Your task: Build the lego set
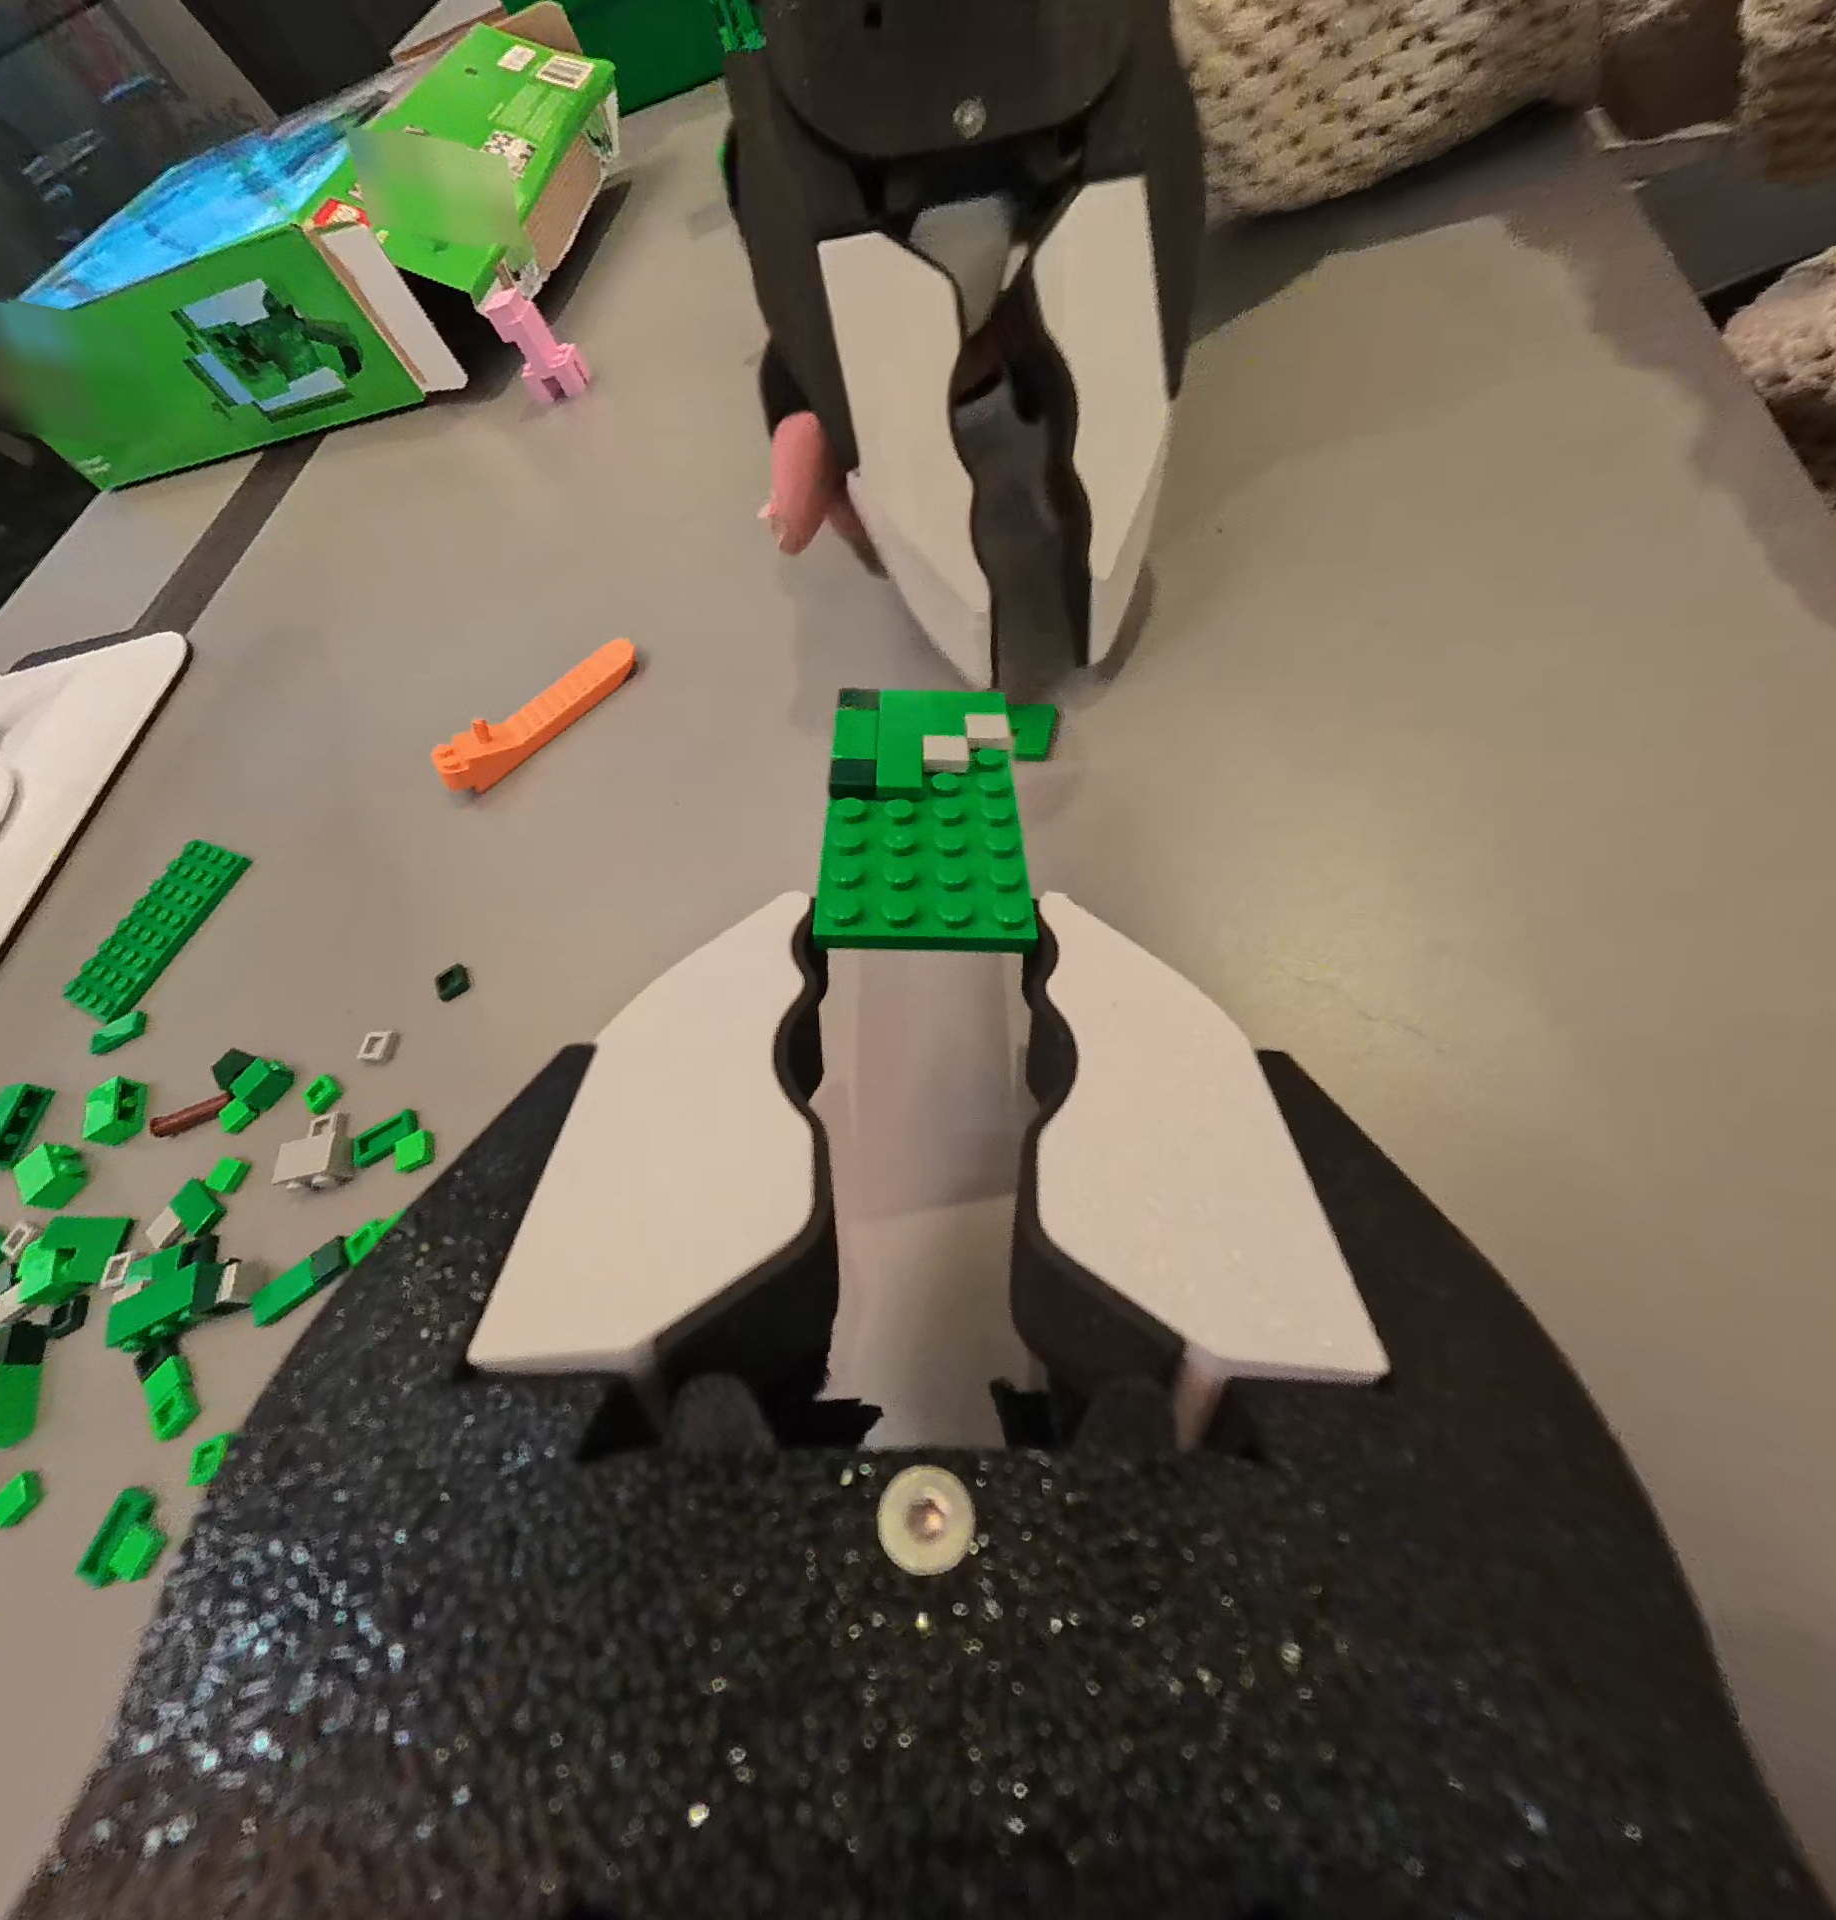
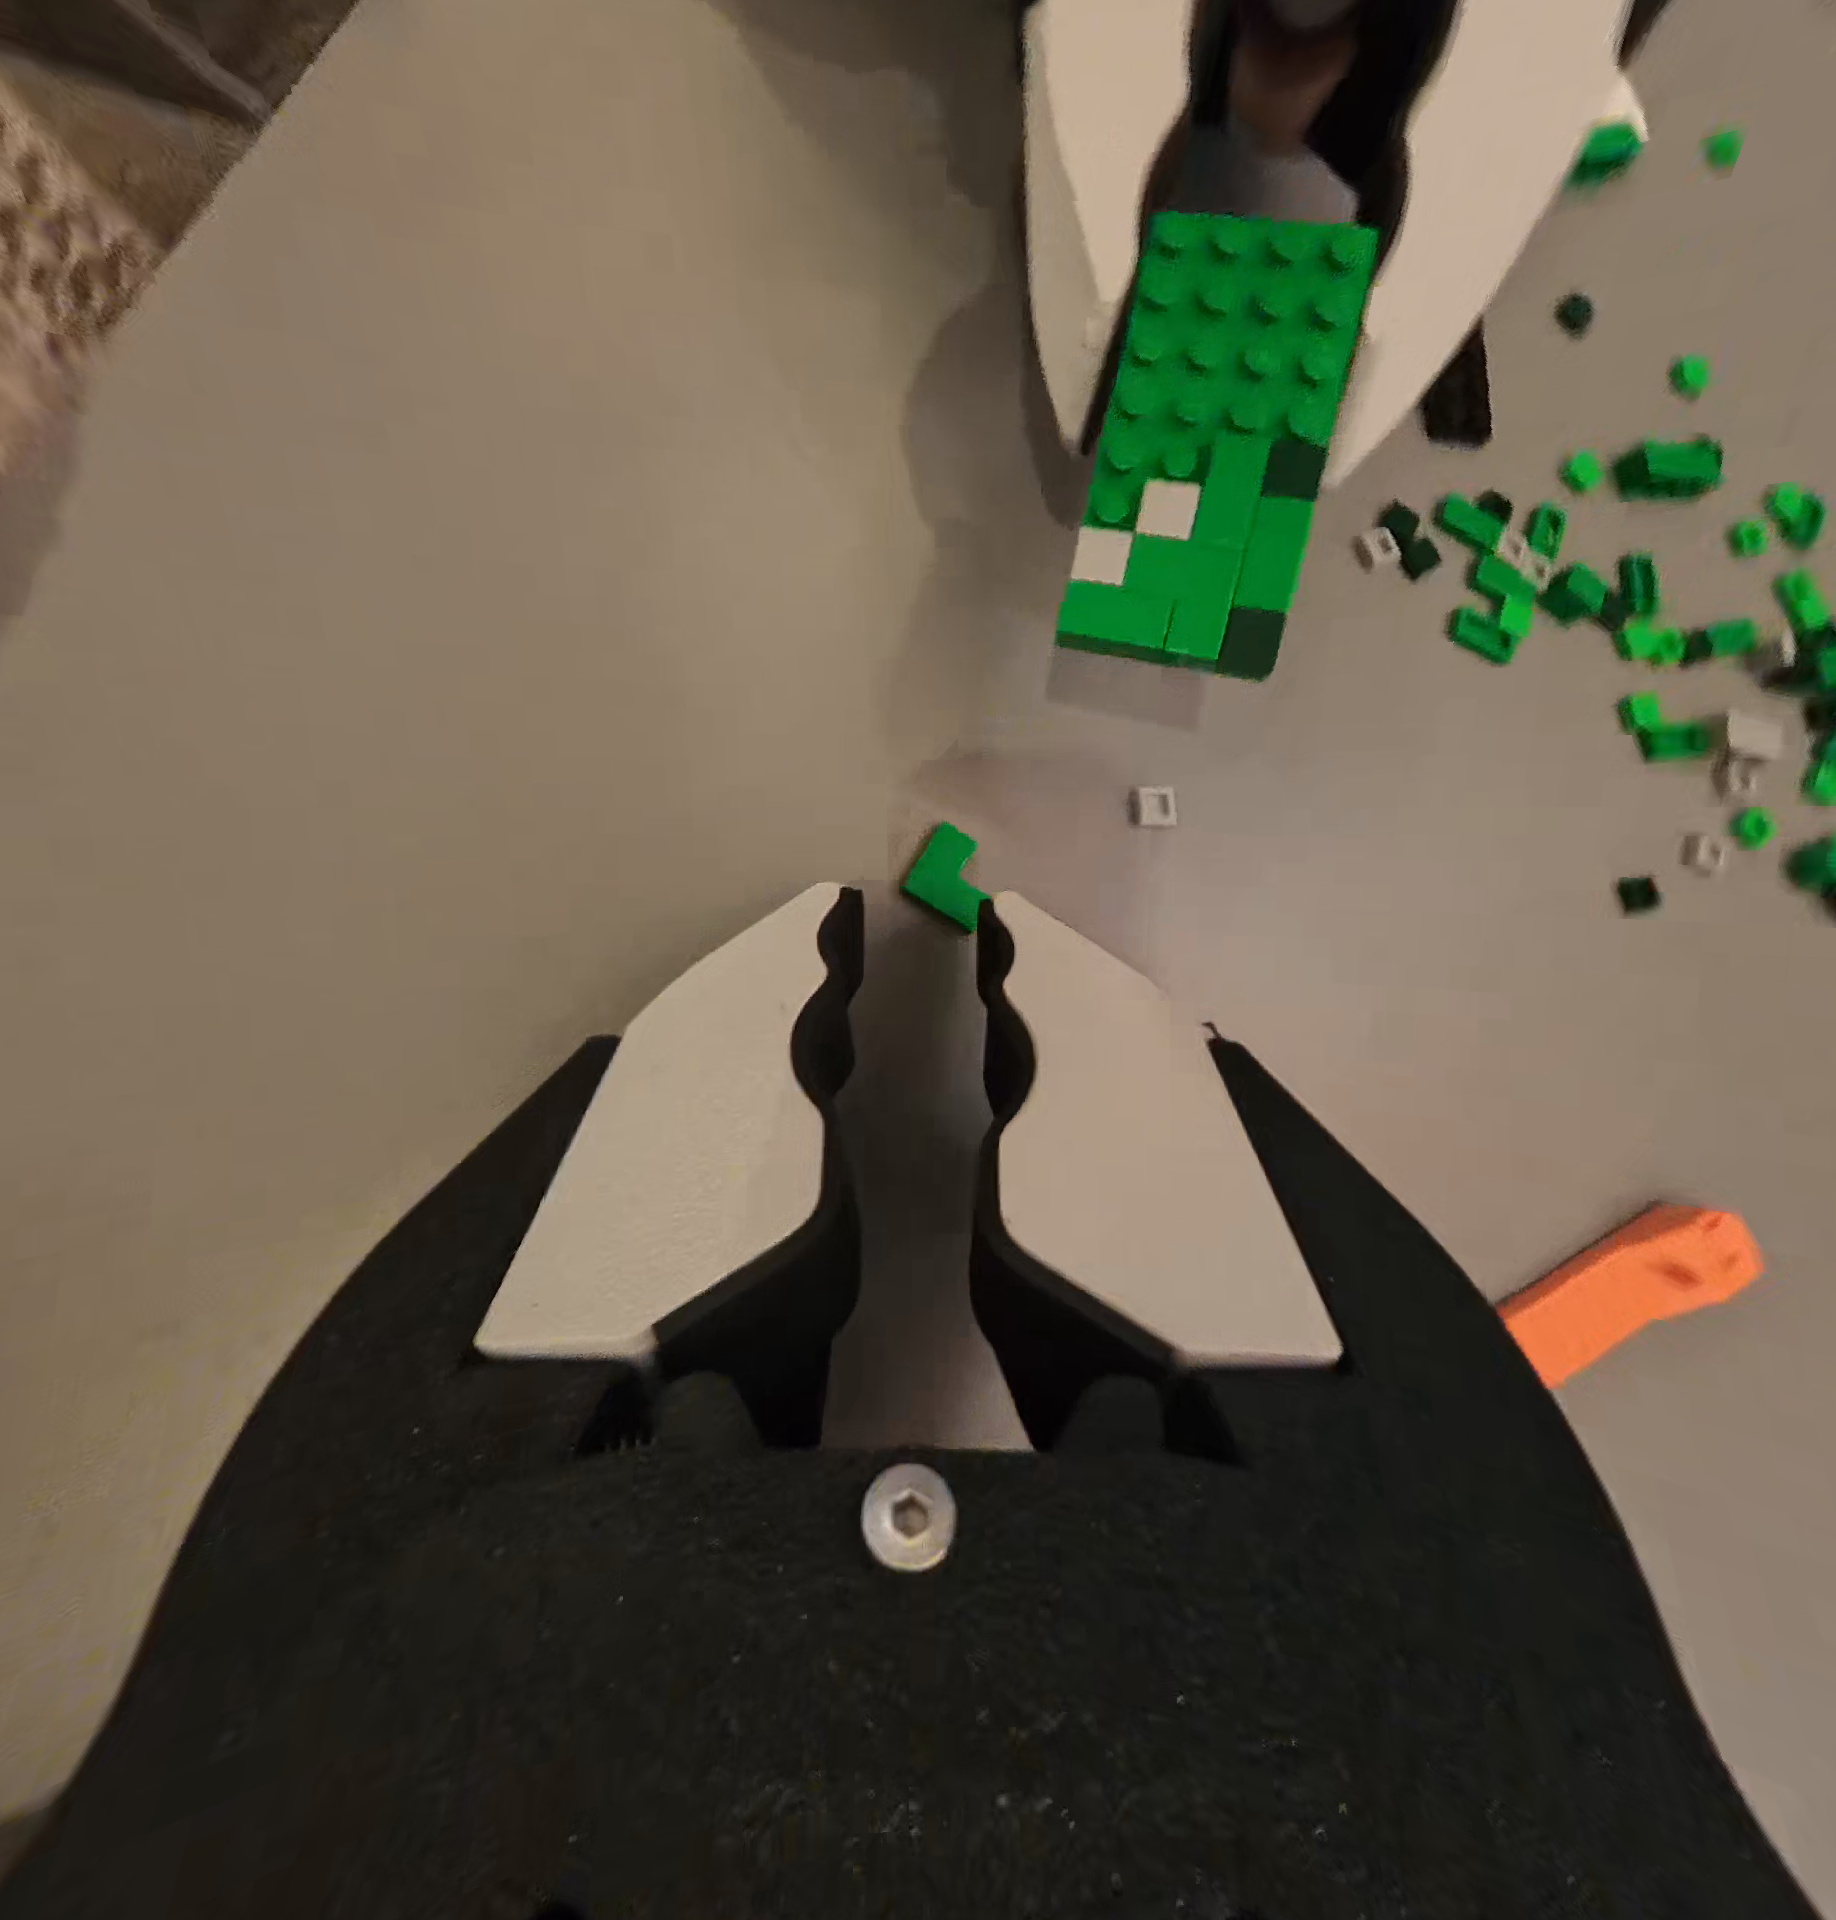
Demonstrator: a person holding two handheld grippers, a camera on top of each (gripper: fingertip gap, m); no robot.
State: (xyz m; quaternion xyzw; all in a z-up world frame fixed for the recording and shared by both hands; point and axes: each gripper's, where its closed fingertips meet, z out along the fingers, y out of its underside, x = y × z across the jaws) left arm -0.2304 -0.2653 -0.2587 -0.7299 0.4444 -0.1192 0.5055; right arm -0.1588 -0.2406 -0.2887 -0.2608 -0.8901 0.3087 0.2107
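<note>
A green studded plate [image 1: 924, 862] carries smooth green, dark green and grey tiles at its far end. My left gripper [image 1: 926, 925] is shut on the plate's near end and holds it over the grey table. It also shows in the right wrist view [image 2: 1226, 343], gripped by the left gripper [image 2: 1236, 239] at the top. My right gripper [image 2: 916, 902] is narrowly open, its tips down at the table. A small green L-shaped tile [image 2: 940, 873] lies just ahead of its tips, touching the right fingertip. In the left wrist view the right gripper [image 1: 1039, 660] stands just beyond the plate, with the tile [image 1: 1033, 727] below it.
An orange brick separator [image 1: 535, 717] lies left of the plate. A pile of loose green and grey bricks [image 1: 114, 1247] and a long green plate [image 1: 155, 930] lie at the left. A green box [image 1: 239, 343] and a pink figure [image 1: 540, 343] stand at the far left. Left tips and right tips are each some 15 cm from the orange brick separator [image 1: 535, 717]. The right camera catches it too, in the right wrist view [image 2: 1602, 1298].
</note>
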